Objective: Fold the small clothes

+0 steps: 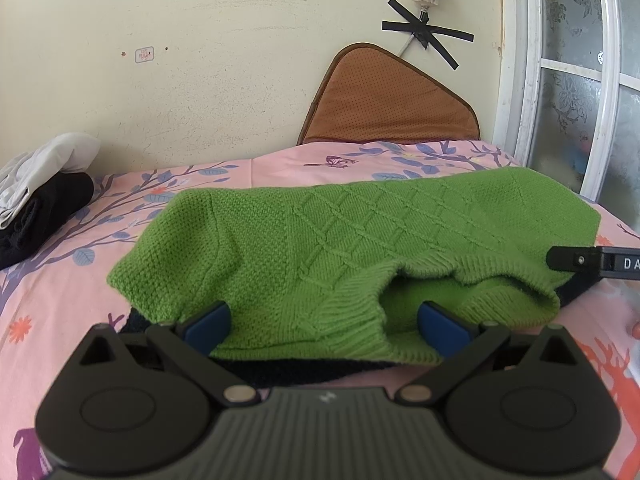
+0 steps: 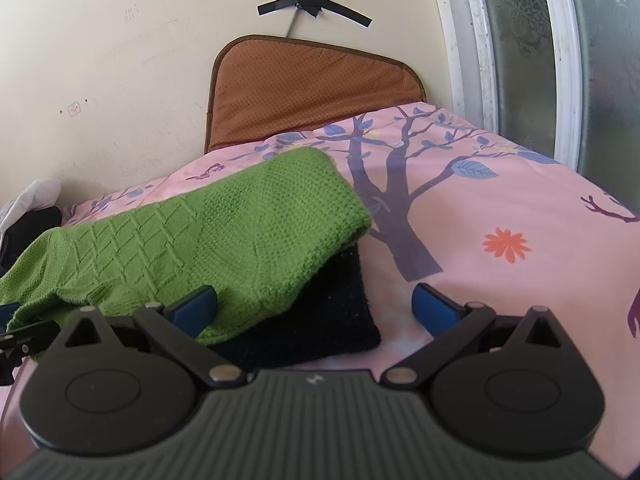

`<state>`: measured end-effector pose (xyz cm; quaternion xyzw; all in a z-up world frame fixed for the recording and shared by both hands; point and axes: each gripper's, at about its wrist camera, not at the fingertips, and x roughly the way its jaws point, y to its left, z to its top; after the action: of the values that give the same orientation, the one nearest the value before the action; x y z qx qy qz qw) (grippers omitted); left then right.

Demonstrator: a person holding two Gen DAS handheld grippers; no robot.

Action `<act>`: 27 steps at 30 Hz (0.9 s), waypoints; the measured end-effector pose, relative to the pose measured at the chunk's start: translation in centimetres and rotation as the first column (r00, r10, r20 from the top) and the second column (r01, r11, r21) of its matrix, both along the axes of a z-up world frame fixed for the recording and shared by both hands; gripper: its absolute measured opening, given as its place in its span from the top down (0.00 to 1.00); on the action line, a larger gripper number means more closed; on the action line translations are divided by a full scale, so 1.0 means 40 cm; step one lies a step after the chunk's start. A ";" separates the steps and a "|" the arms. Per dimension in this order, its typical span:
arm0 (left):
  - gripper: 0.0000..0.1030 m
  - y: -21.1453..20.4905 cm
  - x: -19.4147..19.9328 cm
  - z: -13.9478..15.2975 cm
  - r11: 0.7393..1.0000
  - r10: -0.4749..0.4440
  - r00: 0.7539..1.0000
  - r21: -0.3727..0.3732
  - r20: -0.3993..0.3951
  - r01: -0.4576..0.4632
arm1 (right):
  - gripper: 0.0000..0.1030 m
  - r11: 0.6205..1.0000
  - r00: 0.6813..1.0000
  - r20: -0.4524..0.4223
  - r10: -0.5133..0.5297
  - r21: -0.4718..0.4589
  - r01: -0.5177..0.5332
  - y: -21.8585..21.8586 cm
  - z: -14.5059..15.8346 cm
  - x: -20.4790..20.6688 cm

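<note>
A small green knitted sweater [image 1: 320, 236] lies flat on the pink bed cover, its ribbed neck opening toward me. It also shows in the right wrist view [image 2: 200, 236]. A dark navy knit piece [image 2: 320, 320] lies under it and sticks out at the near edge. My left gripper [image 1: 324, 320] is open, its blue pads [image 1: 210, 326] on either side of the sweater's near collar edge. My right gripper [image 2: 316, 308] is open over the sweater's right corner and the navy piece, holding nothing. Part of the right gripper [image 1: 592, 262] shows at the right of the left wrist view.
The pink floral bed cover [image 2: 500, 200] spreads to the right. A brown mat [image 1: 388, 104] leans on the wall behind. White and black folded clothes [image 1: 36, 196] lie at the far left. A window frame [image 1: 532, 80] stands at the right.
</note>
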<state>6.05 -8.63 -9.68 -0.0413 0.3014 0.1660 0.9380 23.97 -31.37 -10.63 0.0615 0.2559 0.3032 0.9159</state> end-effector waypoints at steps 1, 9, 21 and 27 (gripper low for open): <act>0.00 0.001 0.000 0.000 1.000 0.000 1.000 0.001 -0.001 0.000 | 0.00 1.000 1.000 0.000 0.000 0.000 0.000 0.000 0.000 0.000; 0.00 0.003 -0.004 -0.001 1.000 -0.001 1.000 -0.004 0.005 0.001 | 0.00 1.000 1.000 0.001 -0.001 -0.002 0.001 -0.003 0.000 0.003; 0.00 0.004 -0.004 0.002 1.000 -0.004 1.000 -0.009 0.007 0.004 | 0.00 1.000 1.000 0.001 0.000 -0.001 0.000 -0.002 0.000 0.002; 0.00 0.008 -0.003 0.002 1.000 -0.002 1.000 -0.018 0.006 0.002 | 0.00 1.000 1.000 0.000 0.000 0.002 0.000 -0.005 0.000 0.003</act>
<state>5.93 -8.30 -9.60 -0.0497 0.3003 0.1622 0.9386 24.07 -31.57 -10.64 0.0624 0.2555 0.3034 0.9158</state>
